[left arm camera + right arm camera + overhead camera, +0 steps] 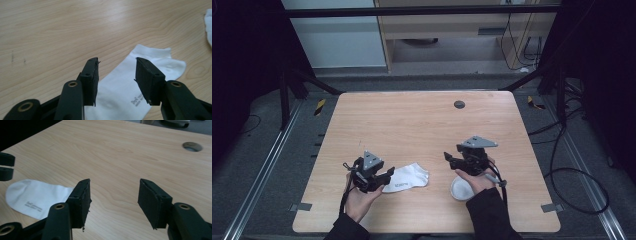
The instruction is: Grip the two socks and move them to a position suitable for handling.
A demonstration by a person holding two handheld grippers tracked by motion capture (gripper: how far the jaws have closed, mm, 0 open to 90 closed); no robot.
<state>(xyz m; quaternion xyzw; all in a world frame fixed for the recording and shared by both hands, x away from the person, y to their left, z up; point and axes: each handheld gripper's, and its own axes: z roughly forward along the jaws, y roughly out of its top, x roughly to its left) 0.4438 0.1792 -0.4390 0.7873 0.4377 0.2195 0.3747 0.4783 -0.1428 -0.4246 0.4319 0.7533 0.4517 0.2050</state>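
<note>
Sock (pixel 408 178), white, flat on desk (pixel 422 125), near left. Left tongs (pixel 117 75) wide open over it, empty; right tongs (pixel 113 202) wide open, empty. Advice: lower, pinch one fabric edge squarely.

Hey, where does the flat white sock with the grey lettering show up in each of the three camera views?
High view: white sock lies lower centre on the table, just right of the left gripper.
Left gripper view: sock sits lower centre, between and beyond the open jaws.
Right gripper view: sock lies lower left, partly behind the left jaw.
Shared landmark: the grey lettering printed on the sock.
</note>
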